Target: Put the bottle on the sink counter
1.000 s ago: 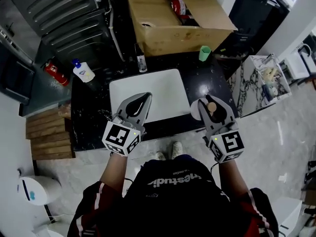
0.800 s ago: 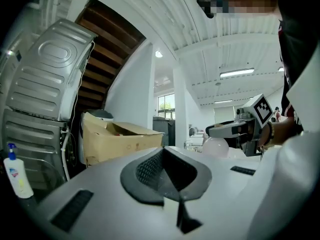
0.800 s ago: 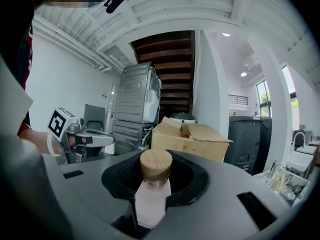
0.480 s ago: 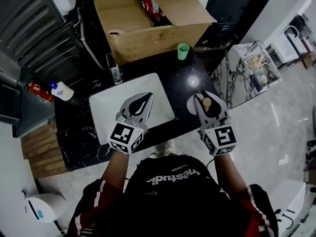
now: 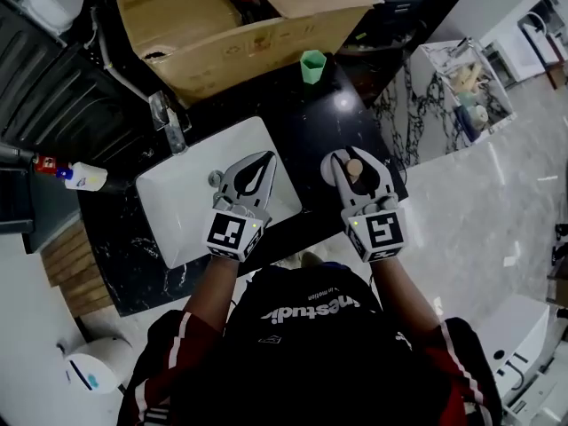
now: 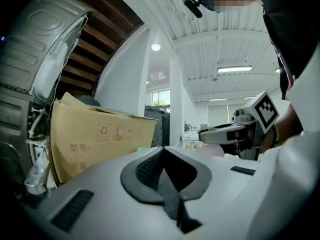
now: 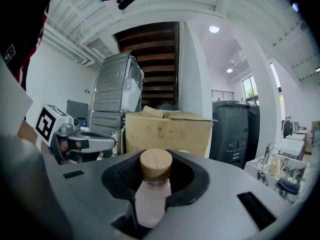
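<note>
Right gripper view: right gripper [image 7: 153, 181] clamps the bottle [image 7: 151, 200]; left gripper [image 6: 165, 159] closed, empty; a tilted release could topple it.

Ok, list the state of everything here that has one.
right gripper: shut on the bottle.
bottle: capped, held upright.
left gripper: shut, empty.
cardboard box: flaps open.
green cup: upright on the counter.
</note>
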